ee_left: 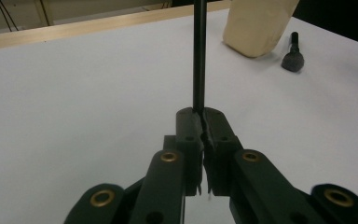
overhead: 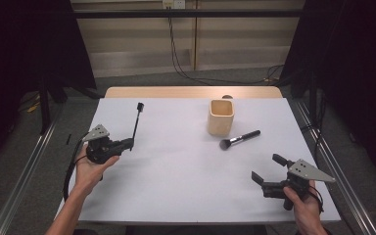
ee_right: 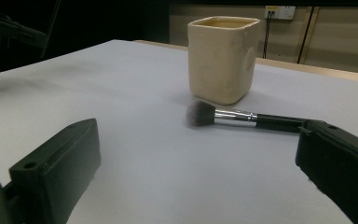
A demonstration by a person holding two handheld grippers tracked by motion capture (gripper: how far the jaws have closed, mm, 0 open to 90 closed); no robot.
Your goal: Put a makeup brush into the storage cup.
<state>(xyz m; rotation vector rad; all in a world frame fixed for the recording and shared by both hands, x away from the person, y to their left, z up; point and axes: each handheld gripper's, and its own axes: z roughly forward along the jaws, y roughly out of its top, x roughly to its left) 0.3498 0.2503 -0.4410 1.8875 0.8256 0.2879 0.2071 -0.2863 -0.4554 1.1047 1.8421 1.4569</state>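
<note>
1. The left gripper (overhead: 127,143) pinches a thin black wand (overhead: 136,122) at its lower end; the jaws are pressed tight on it in the left gripper view.
2. The wand's long axis runs away from the jaws toward the table's far edge, its tip lifted off the table.
3. The cup (overhead: 221,116) stands to the wand's right, well apart.
4. The right gripper (overhead: 269,171) hovers with jaws spread, empty.
5. The brush (overhead: 239,139) lies just beside the cup, nearer the right gripper, bristles (ee_right: 199,113) toward the left side.

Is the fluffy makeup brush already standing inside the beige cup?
No, the makeup brush lies flat on the white table just beside the beige cup, bristles toward the camera.
</note>
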